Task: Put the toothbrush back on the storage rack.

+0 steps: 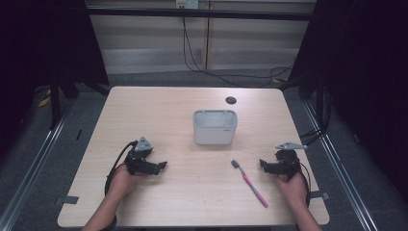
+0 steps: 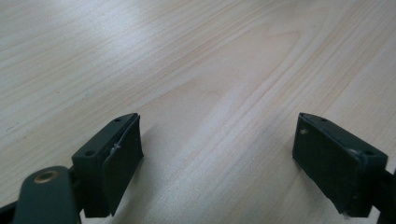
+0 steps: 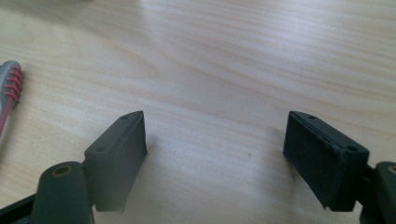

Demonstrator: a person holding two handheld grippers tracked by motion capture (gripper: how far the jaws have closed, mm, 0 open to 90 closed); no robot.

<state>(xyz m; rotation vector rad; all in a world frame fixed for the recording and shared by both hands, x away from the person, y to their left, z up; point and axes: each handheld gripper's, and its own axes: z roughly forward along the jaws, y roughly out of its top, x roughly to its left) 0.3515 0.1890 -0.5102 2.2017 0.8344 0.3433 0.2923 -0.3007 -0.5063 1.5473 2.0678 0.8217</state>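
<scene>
Both grippers sat low on the pale wooden table [image 1: 144, 115], jaws spread wide and empty: left gripper [image 1: 162, 165], right gripper [image 1: 262, 163]. The pink-handled toothbrush [image 1: 250, 184] lay flat just beside the right gripper, its head nearest the grey rectangular plastic tub [image 1: 215, 127] mid-table.

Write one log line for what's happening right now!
left gripper: open, empty | right gripper: open, empty | toothbrush: flat on table, near right gripper | grey box: mid-table, untouched
</scene>
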